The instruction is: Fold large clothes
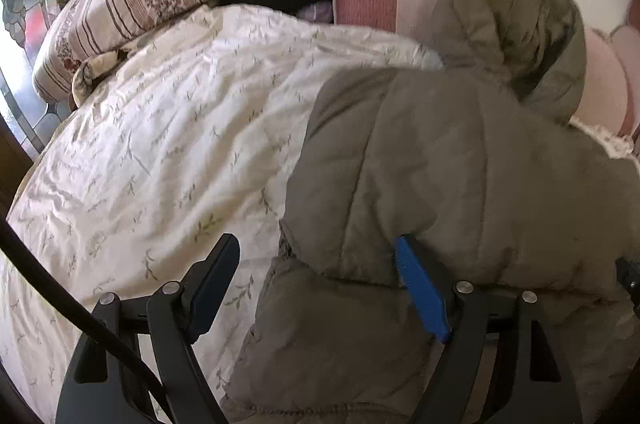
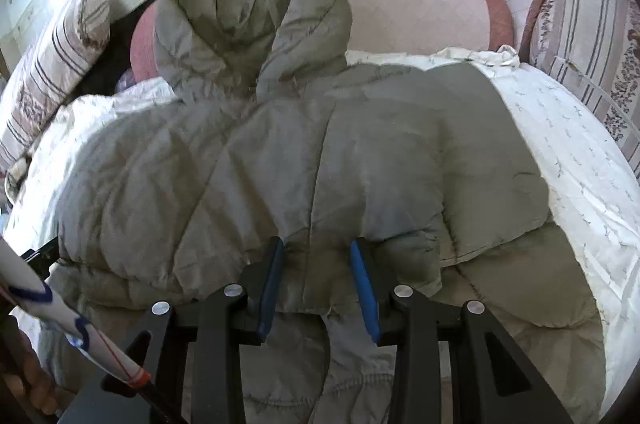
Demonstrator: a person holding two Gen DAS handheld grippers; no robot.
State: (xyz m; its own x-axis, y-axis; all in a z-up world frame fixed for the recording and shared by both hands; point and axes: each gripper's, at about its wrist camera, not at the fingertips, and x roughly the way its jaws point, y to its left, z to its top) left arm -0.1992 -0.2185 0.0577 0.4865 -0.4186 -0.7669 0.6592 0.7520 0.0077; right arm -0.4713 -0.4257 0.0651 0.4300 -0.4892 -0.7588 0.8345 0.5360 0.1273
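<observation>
Puffer jacket [image 2: 320, 160] flat on the quilt [image 2: 580, 160], hood [image 2: 252, 8] pointing away from both grippers.

Right gripper [image 2: 318, 256] pinching the near folded edge mid-width; left gripper [image 1: 316, 260] spread wide, straddling the jacket's left edge.

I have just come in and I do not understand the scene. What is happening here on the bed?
A person with a gripper in each hand is folding a grey-green hooded puffer jacket on a white floral bedcover. The right gripper pinches a fold of the jacket. The left gripper is open at the jacket's edge. The hood lies toward the pillows.
</observation>
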